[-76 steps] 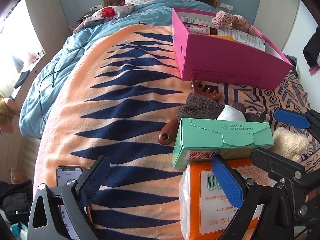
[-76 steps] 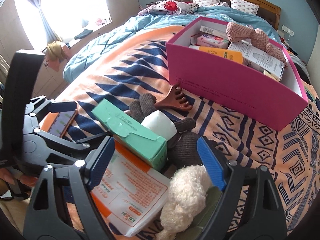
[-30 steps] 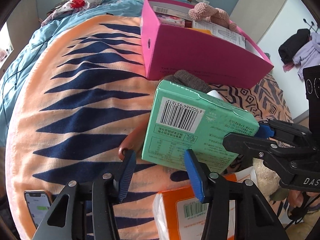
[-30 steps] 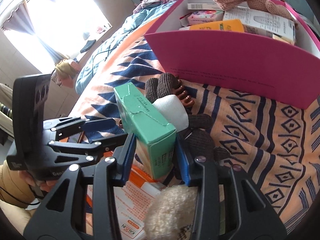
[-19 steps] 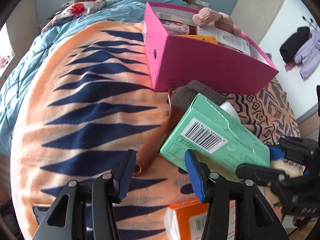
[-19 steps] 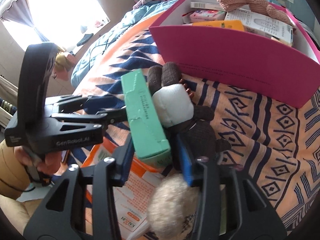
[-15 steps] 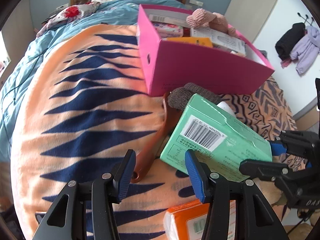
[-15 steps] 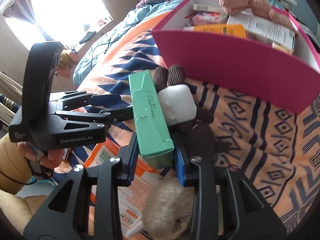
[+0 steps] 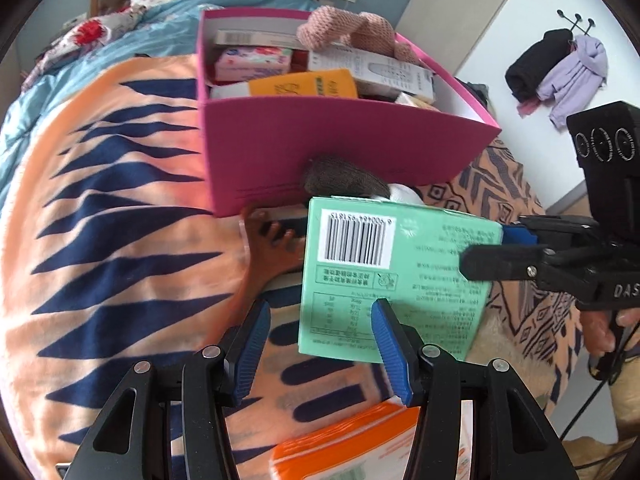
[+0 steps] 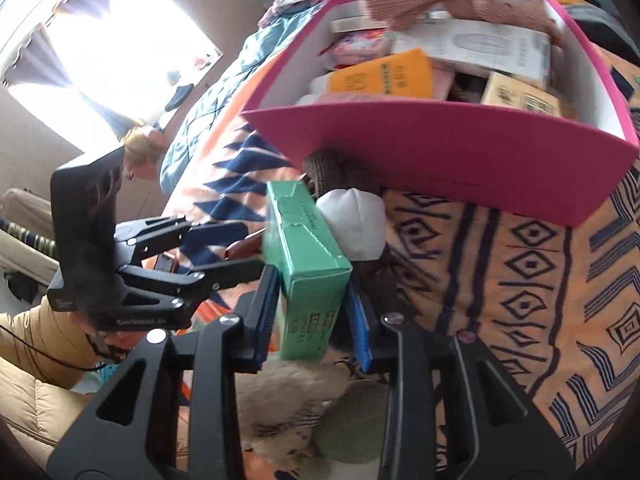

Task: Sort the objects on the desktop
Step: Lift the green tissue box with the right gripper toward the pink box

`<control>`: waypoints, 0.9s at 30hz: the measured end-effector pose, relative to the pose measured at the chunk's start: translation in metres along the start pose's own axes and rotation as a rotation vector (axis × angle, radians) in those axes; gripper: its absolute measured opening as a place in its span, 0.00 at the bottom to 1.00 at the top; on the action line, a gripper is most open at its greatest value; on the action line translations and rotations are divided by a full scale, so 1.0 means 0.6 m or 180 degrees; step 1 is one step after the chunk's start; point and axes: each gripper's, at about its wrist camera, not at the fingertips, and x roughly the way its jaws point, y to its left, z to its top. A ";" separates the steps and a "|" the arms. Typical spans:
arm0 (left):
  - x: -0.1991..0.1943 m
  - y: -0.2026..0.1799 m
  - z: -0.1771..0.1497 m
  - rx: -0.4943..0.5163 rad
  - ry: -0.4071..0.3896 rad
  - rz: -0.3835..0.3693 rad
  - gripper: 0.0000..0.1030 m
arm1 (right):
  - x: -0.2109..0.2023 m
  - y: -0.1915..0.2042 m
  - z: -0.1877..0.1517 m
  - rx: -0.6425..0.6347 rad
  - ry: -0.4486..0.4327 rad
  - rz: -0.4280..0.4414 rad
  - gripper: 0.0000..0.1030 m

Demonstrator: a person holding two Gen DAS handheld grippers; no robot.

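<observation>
My right gripper [image 10: 314, 310] is shut on a green carton [image 10: 308, 248] and holds it in the air in front of the pink box [image 10: 440, 148]. In the left wrist view the carton [image 9: 396, 276] shows its barcode side, with the right gripper [image 9: 508, 250] clamped on its right edge. My left gripper [image 9: 320, 348] is open and empty, just below and left of the carton. The pink box [image 9: 320, 148] is full of cartons and a pink knitted toy [image 9: 352, 32].
On the blanket under the carton lie a brown comb [image 9: 272, 248], a brown-and-white plush [image 10: 352, 216], a cream fluffy toy [image 10: 288, 408] and an orange-and-white pack [image 9: 360, 444]. Clothes hang on the wall [image 9: 556, 68] at the right.
The right gripper has lifted the green carton higher and carried it toward the pink box. The left gripper stayed open and moved along beneath it.
</observation>
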 end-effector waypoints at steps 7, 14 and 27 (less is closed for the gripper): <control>0.016 -0.001 0.009 -0.0026 0.0121 -0.0192 0.60 | -0.015 -0.033 -0.019 0.0455 -0.0205 -0.0139 0.55; 0.026 0.003 0.010 -0.0023 0.0203 -0.0267 0.62 | -0.024 0.004 -0.060 0.0434 -0.0230 -0.0376 0.56; 0.036 0.000 0.042 0.0119 0.0289 -0.0409 0.66 | -0.046 -0.022 -0.042 0.0542 -0.0406 -0.0331 0.32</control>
